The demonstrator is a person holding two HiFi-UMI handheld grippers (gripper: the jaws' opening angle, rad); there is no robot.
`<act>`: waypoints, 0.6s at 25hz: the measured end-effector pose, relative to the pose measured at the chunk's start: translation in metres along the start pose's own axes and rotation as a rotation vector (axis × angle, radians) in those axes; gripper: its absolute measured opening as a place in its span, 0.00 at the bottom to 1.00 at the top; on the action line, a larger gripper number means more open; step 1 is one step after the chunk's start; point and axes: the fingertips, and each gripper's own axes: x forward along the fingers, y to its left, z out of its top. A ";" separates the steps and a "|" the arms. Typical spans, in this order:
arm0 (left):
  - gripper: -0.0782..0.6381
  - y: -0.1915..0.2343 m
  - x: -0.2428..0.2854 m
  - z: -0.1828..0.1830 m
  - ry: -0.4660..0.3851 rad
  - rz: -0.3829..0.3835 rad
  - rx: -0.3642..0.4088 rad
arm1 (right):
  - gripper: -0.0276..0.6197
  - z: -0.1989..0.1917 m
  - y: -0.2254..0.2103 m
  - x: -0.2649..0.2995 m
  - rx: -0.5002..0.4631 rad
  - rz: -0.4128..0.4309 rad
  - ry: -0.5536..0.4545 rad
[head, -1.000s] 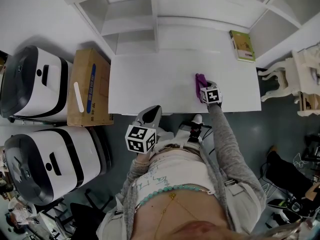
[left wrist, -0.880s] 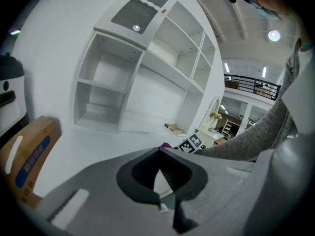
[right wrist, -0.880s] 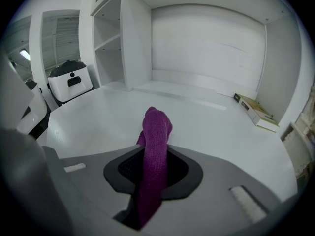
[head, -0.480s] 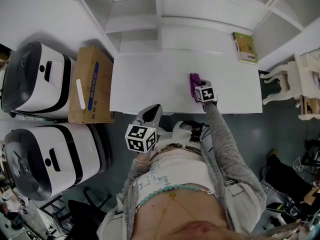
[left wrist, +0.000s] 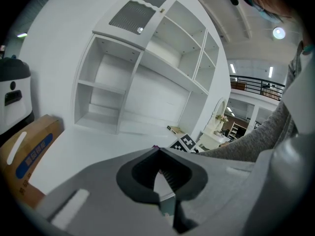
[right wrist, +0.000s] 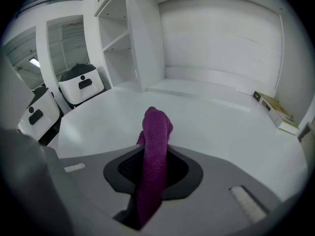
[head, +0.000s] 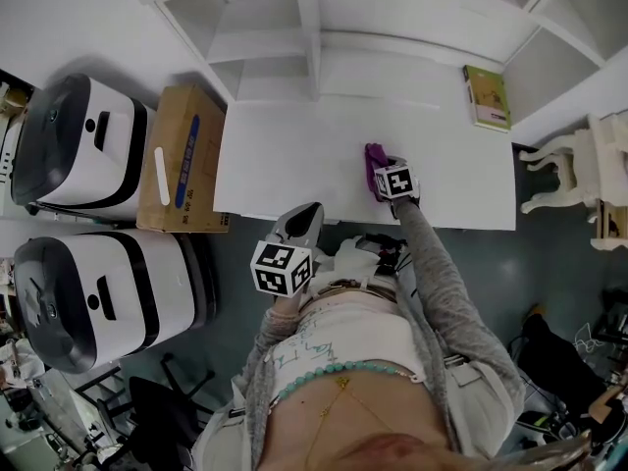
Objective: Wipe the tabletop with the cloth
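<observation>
Looks like mid-wipe, going by the layout. Got the purple cloth [right wrist: 156,132] pinched in the right gripper [right wrist: 153,154], jaws closed tight on it, with a bunched strip poking up and forward past the tips. Sits on the white tabletop [head: 294,155] near the front edge, a bit right of centre, and seems to touch the surface as far as the head view shows. Runs its long axis straight out from the jaws, away from the body and toward the back shelves [head: 265,47], free end ahead of the fingers rather than beside them. Means a sideways sweep would drag it broadside, which seems right for wiping. Leaves plenty of bare white to the left, and more to the right toward the green book [head: 488,96] in the far corner. Reaches with the right arm nearly straight, sleeve stretched from torso to table edge, gripper low over the top. Holds the left gripper [head: 307,214] well apart from all that, tucked by the body below the table's front edge, jaws together on nothing, aimed up at the shelving. Puts the right one far nearer of the 2. Worth watching the 1 narrow fold in the jaws: could bunch up instead of spreading flat.
</observation>
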 end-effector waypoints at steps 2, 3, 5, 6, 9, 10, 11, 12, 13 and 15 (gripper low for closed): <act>0.11 -0.009 0.003 0.002 0.000 0.004 -0.010 | 0.18 0.000 0.001 0.000 0.004 0.014 0.003; 0.11 -0.013 0.004 0.003 -0.001 0.008 -0.010 | 0.18 0.000 0.001 -0.001 0.005 0.022 0.006; 0.11 -0.020 0.005 0.002 -0.003 0.024 -0.013 | 0.18 -0.001 0.001 0.000 0.005 0.039 0.010; 0.11 -0.022 0.006 0.002 -0.005 0.034 -0.018 | 0.18 -0.001 0.000 0.000 0.004 0.046 0.010; 0.11 -0.021 0.010 -0.001 -0.010 0.068 -0.036 | 0.18 0.000 0.001 0.003 -0.006 0.055 0.003; 0.11 -0.020 0.010 -0.002 -0.009 0.079 -0.038 | 0.18 0.000 0.002 0.003 -0.009 0.058 0.003; 0.11 -0.020 0.011 -0.002 -0.009 0.089 -0.038 | 0.18 0.000 0.002 0.002 -0.012 0.062 0.004; 0.11 -0.020 0.012 -0.002 -0.012 0.098 -0.036 | 0.18 0.001 0.002 0.002 -0.014 0.065 0.003; 0.11 -0.021 0.013 0.000 -0.016 0.105 -0.032 | 0.18 0.001 0.002 0.002 -0.016 0.068 0.002; 0.11 -0.021 0.015 0.002 -0.026 0.112 -0.023 | 0.18 0.002 0.002 0.002 -0.014 0.075 0.003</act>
